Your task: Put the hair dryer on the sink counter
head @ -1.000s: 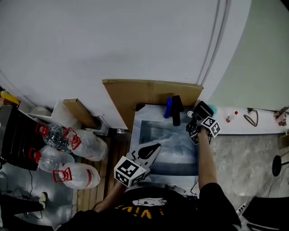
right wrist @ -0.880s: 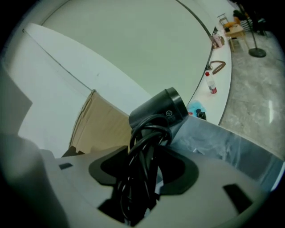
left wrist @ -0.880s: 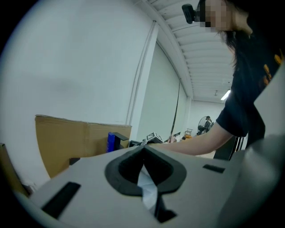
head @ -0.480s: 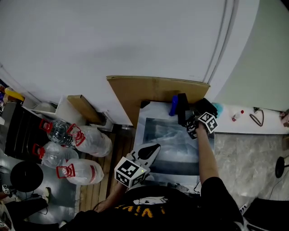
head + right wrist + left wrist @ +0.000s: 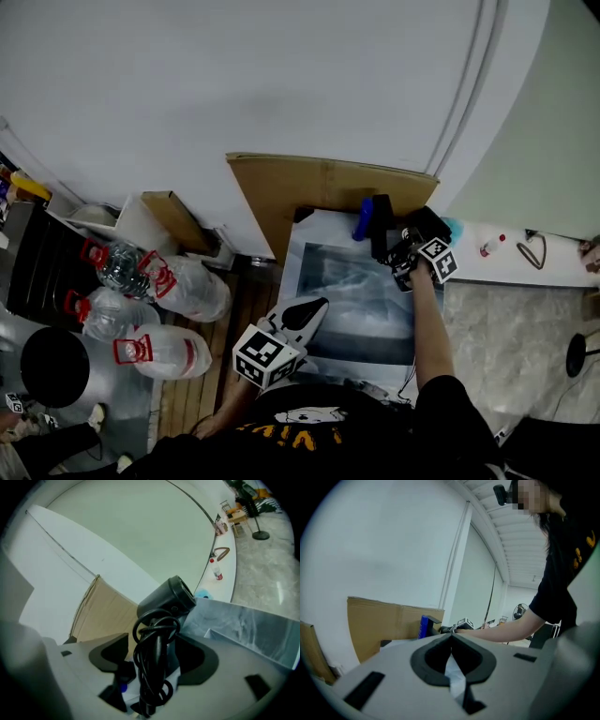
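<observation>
The black hair dryer (image 5: 166, 604), its cord wound round the handle, stands between the jaws of my right gripper (image 5: 157, 656). Those jaws are opening, and a gap shows on the left side of the cord. In the head view the hair dryer (image 5: 424, 225) and the right gripper (image 5: 408, 248) are at the back right corner of the marbled sink counter (image 5: 298, 246). My left gripper (image 5: 314, 309) hovers over the counter's front left, jaws shut and holding nothing. In its own view the left gripper (image 5: 451, 638) points toward the right arm.
A blue object (image 5: 363, 220) and a black one (image 5: 381, 227) stand at the counter's back edge against a cardboard sheet (image 5: 309, 187). Several large water bottles (image 5: 178, 291) lie on the floor to the left. A white ledge (image 5: 525, 267) with a small bottle (image 5: 487, 247) runs to the right.
The right gripper with the hair dryer has stayed at the counter's back right corner. The head camera has shifted slightly. The left gripper has held its place.
</observation>
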A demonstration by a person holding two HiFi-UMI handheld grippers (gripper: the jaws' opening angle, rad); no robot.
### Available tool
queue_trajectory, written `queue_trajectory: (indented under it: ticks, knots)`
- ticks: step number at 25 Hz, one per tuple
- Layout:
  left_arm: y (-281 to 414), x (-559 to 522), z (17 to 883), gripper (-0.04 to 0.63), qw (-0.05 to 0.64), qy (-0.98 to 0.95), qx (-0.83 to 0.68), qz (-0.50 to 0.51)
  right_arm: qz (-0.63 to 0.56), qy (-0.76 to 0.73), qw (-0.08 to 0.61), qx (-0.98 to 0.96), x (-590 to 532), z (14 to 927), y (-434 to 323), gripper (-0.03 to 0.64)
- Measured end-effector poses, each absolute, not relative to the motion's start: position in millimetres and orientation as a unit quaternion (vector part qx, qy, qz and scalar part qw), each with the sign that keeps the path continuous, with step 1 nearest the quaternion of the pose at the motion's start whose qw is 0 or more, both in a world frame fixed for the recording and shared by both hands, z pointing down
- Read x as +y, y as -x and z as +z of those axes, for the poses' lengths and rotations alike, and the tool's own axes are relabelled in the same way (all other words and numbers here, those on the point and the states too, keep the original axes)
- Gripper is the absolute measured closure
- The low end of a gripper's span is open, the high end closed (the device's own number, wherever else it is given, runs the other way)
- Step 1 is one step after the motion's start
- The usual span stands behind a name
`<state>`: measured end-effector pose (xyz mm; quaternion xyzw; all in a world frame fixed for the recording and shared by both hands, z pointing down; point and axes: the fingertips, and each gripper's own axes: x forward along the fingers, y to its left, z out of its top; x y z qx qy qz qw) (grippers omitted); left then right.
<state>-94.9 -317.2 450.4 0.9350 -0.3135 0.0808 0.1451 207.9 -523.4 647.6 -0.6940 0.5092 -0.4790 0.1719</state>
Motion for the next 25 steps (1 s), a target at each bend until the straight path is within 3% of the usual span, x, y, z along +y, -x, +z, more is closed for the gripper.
queue_trajectory:
  ticks: [12, 19, 25]
  knots:
    - [94.2, -315.7, 446.0, 0.589, 0.151, -0.941, -0.297, 0.05, -0.399, 0.668, 0.113, 0.618, -425.1, 588.7, -174.1, 0.334]
    - [74.3, -304.7, 468.7, 0.589, 0.162, -0.955, -0.239, 0.071, -0.378, 0.616, 0.122, 0.68, -346.8, 536.3, -136.4, 0.417]
    - [54.5, -277.2, 493.5, 0.589, 0.167, -0.962, -0.181, 0.115, -0.354, 0.605, 0.1, 0.706, -284.0, 511.2, -119.6, 0.449]
